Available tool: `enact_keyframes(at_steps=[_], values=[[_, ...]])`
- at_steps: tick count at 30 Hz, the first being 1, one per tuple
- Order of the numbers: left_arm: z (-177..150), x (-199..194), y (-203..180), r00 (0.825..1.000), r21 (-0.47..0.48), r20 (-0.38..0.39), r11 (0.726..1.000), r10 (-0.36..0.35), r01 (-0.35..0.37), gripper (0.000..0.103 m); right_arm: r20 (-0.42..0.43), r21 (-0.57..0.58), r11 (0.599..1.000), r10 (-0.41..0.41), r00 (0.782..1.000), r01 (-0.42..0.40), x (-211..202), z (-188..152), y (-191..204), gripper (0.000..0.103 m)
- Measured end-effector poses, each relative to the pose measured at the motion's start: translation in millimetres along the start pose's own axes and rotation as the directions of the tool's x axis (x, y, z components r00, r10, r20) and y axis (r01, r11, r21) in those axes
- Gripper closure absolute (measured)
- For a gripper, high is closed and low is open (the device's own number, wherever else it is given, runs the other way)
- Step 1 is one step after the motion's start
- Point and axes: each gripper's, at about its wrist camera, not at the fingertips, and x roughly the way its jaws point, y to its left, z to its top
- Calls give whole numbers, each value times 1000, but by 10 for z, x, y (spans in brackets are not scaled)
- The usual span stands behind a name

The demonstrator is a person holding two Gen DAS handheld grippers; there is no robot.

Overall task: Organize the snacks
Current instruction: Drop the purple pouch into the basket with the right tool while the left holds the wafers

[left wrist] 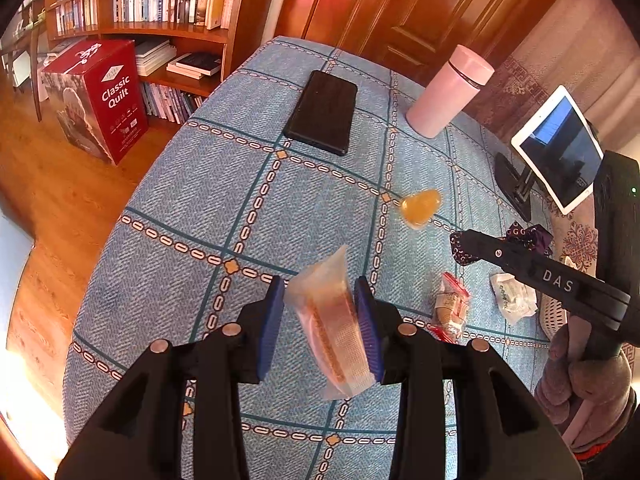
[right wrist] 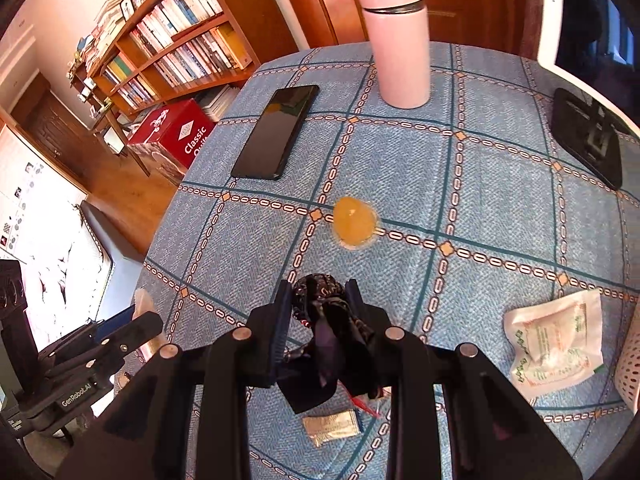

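Note:
My left gripper (left wrist: pixel 320 316) is shut on a clear-wrapped wafer snack (left wrist: pixel 334 328), held above the blue checked tablecloth (left wrist: pixel 192 208). My right gripper (right wrist: pixel 318 320) is shut on a dark purple patterned wrapper (right wrist: pixel 332 320); it also shows at the right of the left wrist view (left wrist: pixel 464 244). A yellow jelly cup (right wrist: pixel 354 222) lies mid-table, also in the left wrist view (left wrist: pixel 420 206). A white packet (right wrist: pixel 556 340) lies right of the right gripper. A red-and-white wrapped snack (left wrist: pixel 450 306) and a small silver packet (right wrist: pixel 332 426) lie on the cloth.
A pink thermos (right wrist: pixel 400 36) and a black phone (right wrist: pixel 276 132) stand at the far side. A tablet on a black stand (left wrist: pixel 560 152) is at the right. A white perforated basket (right wrist: pixel 632 364) is at the right edge. A bookshelf and a red box (left wrist: pixel 100 96) stand beyond the table.

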Motion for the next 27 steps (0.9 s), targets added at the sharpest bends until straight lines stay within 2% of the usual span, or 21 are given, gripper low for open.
enact_keyframes(at_steps=[16, 27], values=[[-105, -56, -892, 996, 153, -13, 984, -94, 95, 66, 128, 210, 975, -104, 986, 76, -1080, -526, -1049, 75], [-239, -100, -1581, 990, 254, -34, 957, -134, 138, 66, 196, 392, 911, -219, 956, 128, -1800, -984, -1990, 75]])
